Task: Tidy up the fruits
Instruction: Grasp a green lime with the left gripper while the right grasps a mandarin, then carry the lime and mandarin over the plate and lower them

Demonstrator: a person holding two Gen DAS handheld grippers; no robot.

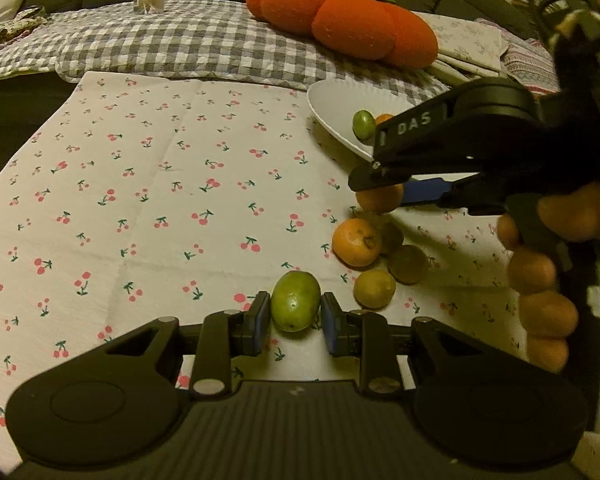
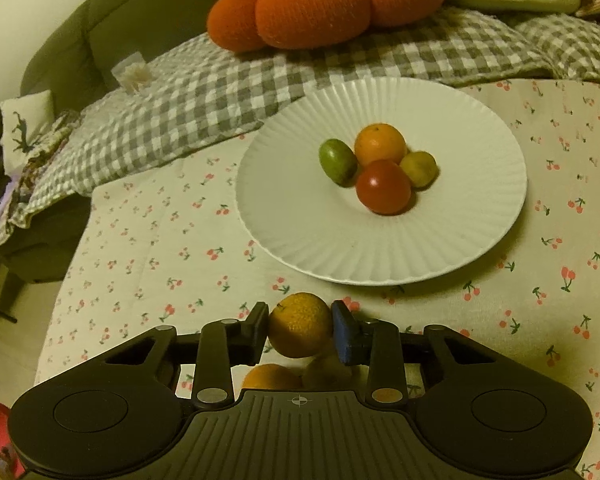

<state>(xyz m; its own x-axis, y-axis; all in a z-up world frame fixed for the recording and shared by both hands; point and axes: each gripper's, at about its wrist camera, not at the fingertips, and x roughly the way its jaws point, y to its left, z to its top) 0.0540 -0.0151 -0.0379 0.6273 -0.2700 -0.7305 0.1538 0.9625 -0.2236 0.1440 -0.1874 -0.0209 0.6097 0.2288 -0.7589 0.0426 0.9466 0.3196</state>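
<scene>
Here, white plate (image 2: 380,256) rim near right claw (image 2: 300,330).

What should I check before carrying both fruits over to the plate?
1. Right gripper shut on the orange fruit: ok.
2. Left gripper shut on the green fruit: cannot tell; pads flank it, contact unclear.
3. Free space on the plate: ok, four fruits cluster at its middle.
4. Path from orange fruit to plate: ok.
5. Loose fruits near the left gripper: not ok, close by.
</scene>
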